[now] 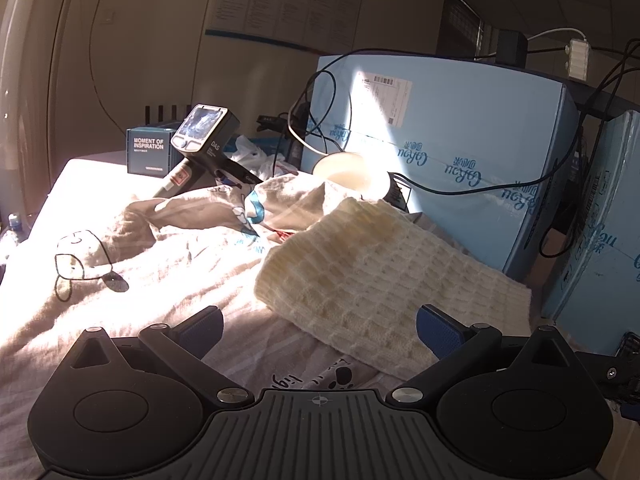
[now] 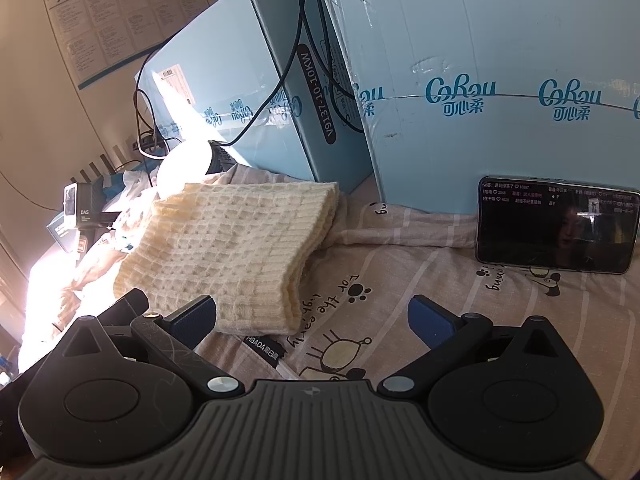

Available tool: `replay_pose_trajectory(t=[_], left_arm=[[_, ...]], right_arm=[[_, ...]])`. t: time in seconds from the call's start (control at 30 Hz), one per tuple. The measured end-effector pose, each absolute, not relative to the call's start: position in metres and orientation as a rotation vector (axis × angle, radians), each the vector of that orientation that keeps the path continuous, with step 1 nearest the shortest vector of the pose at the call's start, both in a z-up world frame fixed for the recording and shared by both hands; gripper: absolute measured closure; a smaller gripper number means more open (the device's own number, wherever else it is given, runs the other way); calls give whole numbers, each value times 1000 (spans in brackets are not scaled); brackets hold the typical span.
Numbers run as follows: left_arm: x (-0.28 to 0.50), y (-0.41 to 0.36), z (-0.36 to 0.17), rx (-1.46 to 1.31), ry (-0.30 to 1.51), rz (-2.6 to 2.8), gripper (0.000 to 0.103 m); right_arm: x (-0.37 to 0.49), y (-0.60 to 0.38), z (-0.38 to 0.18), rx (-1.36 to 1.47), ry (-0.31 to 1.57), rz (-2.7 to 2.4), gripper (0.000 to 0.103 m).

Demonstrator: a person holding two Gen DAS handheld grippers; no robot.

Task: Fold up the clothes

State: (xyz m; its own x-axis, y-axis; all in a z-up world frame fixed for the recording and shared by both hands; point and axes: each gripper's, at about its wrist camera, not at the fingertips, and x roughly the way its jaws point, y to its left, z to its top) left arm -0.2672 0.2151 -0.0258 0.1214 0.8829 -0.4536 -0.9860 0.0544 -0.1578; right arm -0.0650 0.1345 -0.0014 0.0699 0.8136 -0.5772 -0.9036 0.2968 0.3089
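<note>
A cream waffle-knit garment [image 1: 384,268] lies folded into a rectangle on a printed bedsheet [image 1: 120,320]; it also shows in the right wrist view [image 2: 232,248]. My left gripper [image 1: 320,328] is open and empty, its blue pads just short of the garment's near edge. My right gripper [image 2: 312,320] is open and empty, its left pad beside the garment's near corner. A crumpled beige printed cloth [image 1: 224,208] lies behind the garment in bright sun.
Big light-blue cartons [image 1: 440,148] [image 2: 480,72] with cables stand behind the garment. A phone [image 2: 556,226] leans against one carton. A white cup [image 1: 352,176], a black handheld device [image 1: 200,140] and a small dark box [image 1: 150,152] sit at the back.
</note>
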Motion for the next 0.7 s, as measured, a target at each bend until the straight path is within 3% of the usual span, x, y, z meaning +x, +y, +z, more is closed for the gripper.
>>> replay_pose_trajectory(t=[0.7], left_arm=[[-266, 215, -25, -478, 264, 1438, 0]], right_arm=[[-65, 136, -2, -149, 760, 1297, 0]])
